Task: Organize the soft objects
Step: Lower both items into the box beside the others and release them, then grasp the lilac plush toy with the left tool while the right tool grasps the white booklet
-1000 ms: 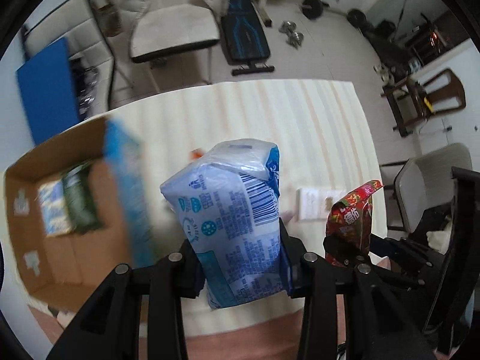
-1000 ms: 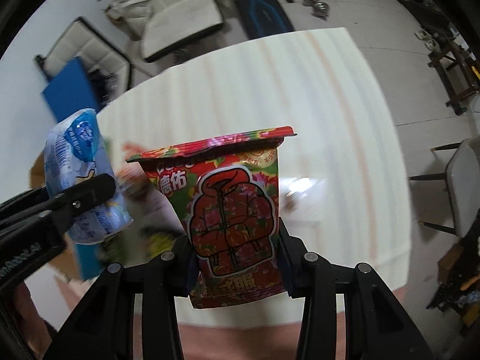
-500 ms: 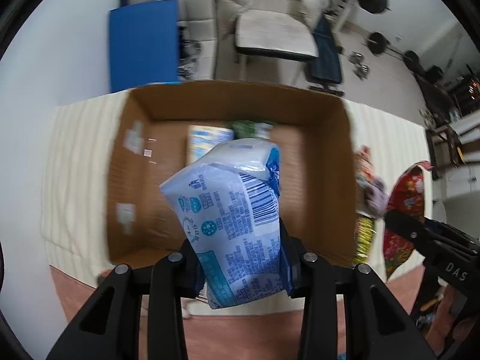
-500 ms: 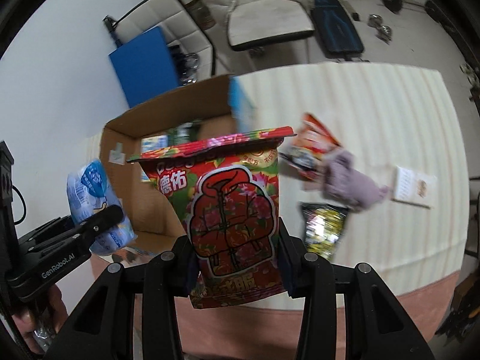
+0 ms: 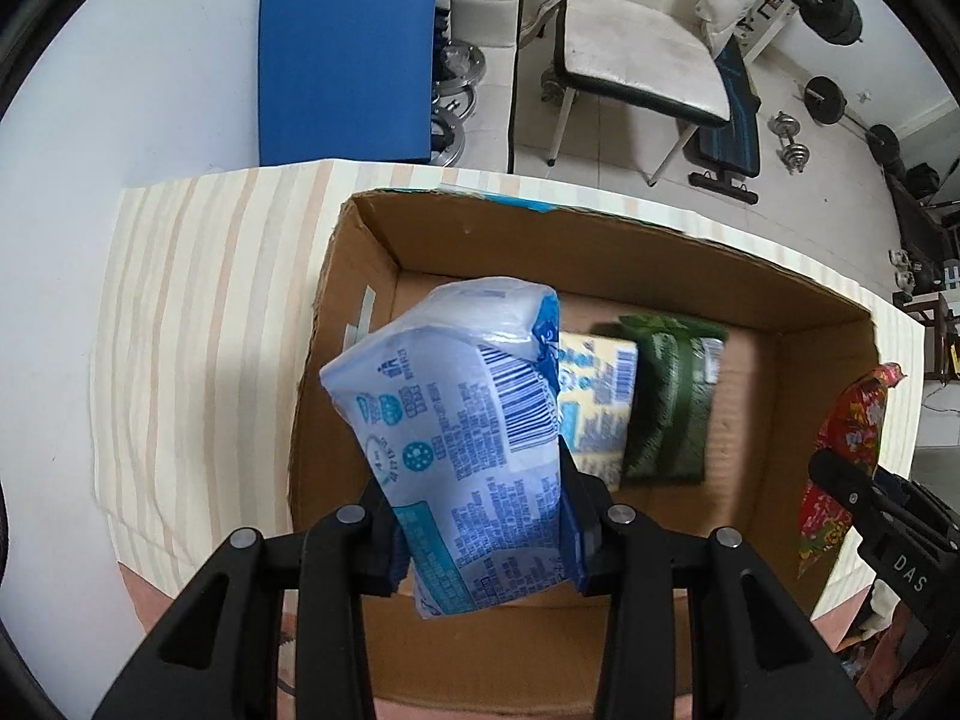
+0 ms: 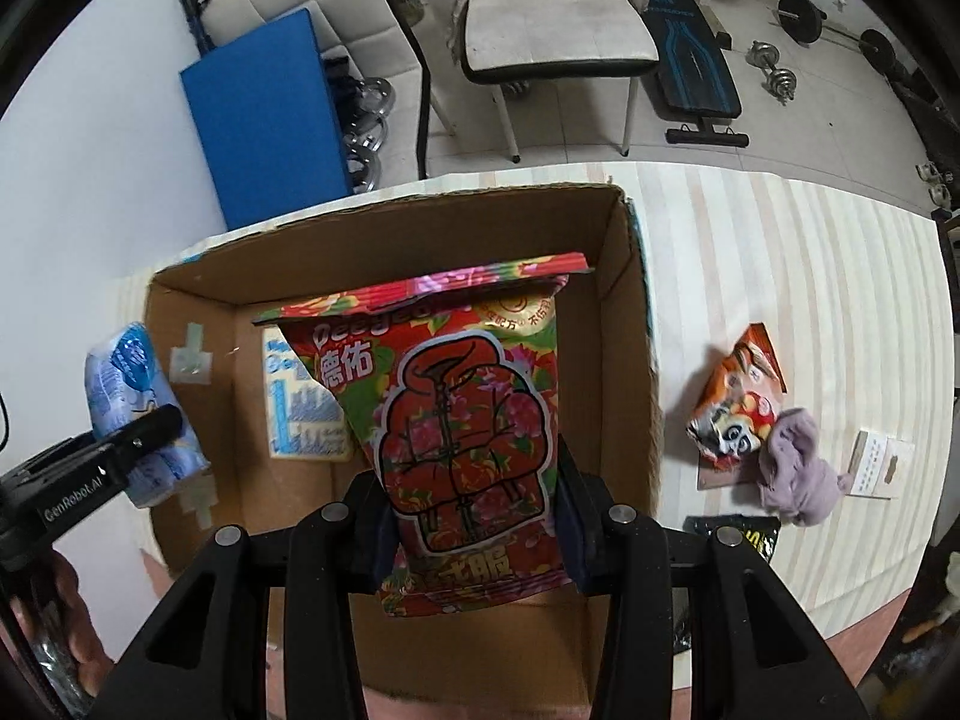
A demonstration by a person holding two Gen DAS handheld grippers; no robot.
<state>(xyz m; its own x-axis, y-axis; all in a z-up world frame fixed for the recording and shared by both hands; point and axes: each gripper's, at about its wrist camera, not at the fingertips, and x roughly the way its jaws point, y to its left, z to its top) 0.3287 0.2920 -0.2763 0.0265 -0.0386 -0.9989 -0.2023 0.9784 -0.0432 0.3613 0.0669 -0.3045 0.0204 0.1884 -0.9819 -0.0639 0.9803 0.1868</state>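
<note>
Right now both grippers hang point-down over the open cardboard box [image 5: 600,252], each clamped on a soft pack. The left gripper [image 5: 480,531] has its jaws closed on the lower part of a pale blue-and-white tissue pack [image 5: 462,420], which bulges above the pads. The right gripper [image 6: 474,531] has its jaws pressed on the bottom of a red floral wipes pouch [image 6: 468,420], whose sealed top edge stands free above.

On the box floor lie a yellow-and-blue pack [image 5: 597,402] and a dark green pack [image 5: 669,402], side by side and touching. Out on the striped tablecloth [image 6: 810,276] more things wait: an orange snack bag [image 6: 738,402], a lilac cloth [image 6: 798,468] lying against it, a small white card [image 6: 879,465] and a black-and-yellow packet [image 6: 738,531].

The risks, as I judge them:

- Both hands crowd one box, so the grippers could knock together, or one pack could snag on the other as they lower.
- The tissue pack sits near the box's left wall; a drop from height could catch the rim and tip it out onto the cloth.
- The pouch is held only by its bottom edge, so it may flop or slide out early.
- Released carelessly, either pack could land across the two packs already inside and leave the box untidy rather than in rows.
- A wall nudged on the way down could shift the whole box.
</note>
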